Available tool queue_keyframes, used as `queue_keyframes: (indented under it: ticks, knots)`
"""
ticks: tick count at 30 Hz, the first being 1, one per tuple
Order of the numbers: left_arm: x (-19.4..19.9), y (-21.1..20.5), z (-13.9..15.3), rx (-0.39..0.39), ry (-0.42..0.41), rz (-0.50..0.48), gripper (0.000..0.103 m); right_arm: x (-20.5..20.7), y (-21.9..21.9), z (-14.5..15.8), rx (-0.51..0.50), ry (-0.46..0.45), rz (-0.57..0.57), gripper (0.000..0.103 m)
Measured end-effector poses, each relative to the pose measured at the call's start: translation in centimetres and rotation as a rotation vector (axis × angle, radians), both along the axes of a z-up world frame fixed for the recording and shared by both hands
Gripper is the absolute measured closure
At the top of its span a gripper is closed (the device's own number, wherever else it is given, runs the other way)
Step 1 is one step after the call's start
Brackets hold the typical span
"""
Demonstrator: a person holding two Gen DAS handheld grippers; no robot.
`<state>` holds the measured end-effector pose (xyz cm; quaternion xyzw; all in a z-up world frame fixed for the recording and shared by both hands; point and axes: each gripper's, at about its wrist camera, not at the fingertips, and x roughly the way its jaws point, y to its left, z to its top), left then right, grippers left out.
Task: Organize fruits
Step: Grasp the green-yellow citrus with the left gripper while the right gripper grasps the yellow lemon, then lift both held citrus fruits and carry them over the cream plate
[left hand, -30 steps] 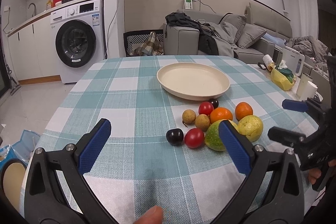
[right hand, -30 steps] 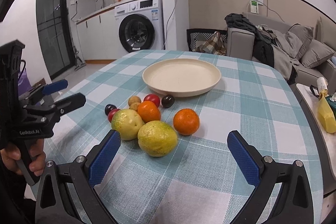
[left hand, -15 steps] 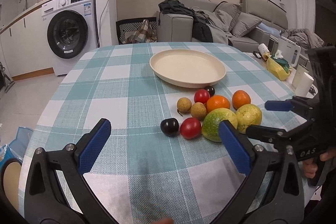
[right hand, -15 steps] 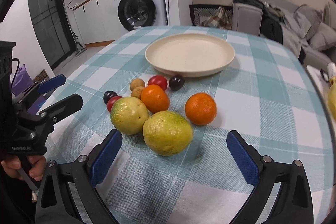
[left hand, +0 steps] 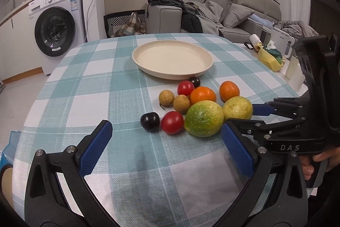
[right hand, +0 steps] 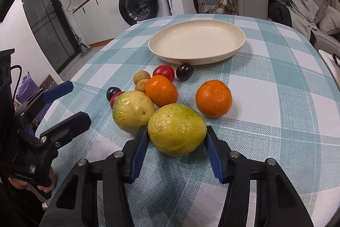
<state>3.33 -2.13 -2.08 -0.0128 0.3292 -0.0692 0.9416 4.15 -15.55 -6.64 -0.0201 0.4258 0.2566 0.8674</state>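
A round table with a teal and white checked tablecloth held a cluster of fruit near its front edge and an empty cream plate further back.

The right gripper pointed down at the nearest fruit, a large yellow-green guava. The guava sat squarely between the two blue pads, one against each side, with its longer axis running roughly across the gap. The jaws were closing on it; the pads looked to be touching the skin, though whether they pressed firmly was hard to judge from this angle. The fruit rested on the cloth, not lifted.

A second guava lay just to the left, touching the first and close beside the left pad. An orange sat behind them, and another orange stood apart to the right. Two red tomatoes, two dark plums and two small brown longans lay between this group and the plate.

The left gripper hovered off to the side with its jaws wide and nothing between them. The nearest fruit, a dark plum and a red tomato, lay ahead of its tips.

The right hand was plainly the nearer one to the guava. The plate lay straight beyond the fruit, so the coming move would likely be a lift and a carry forward over the oranges.
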Motion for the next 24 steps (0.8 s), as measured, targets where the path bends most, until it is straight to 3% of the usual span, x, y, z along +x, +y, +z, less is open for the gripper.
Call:
queue_keyframes:
  ticks: [10, 17, 24]
  knots:
    - [1.5, -3.1, -0.9, 0.011, 0.054, -0.047, 0.003, -1.8, -2.4, 1.9, 0.037, -0.050, -0.010, 0.050]
    - [2.5, -4.5, -1.4, 0.038, 0.083, -0.090, 0.033, -1.4, -3.9, 2.2, 0.054, -0.045, -0.029, 0.050]
    - [3.1, -6.0, -1.8, 0.104, 0.104, -0.122, 0.041, -1.2, -4.8, 2.3, 0.063, -0.040, -0.041, 0.050]
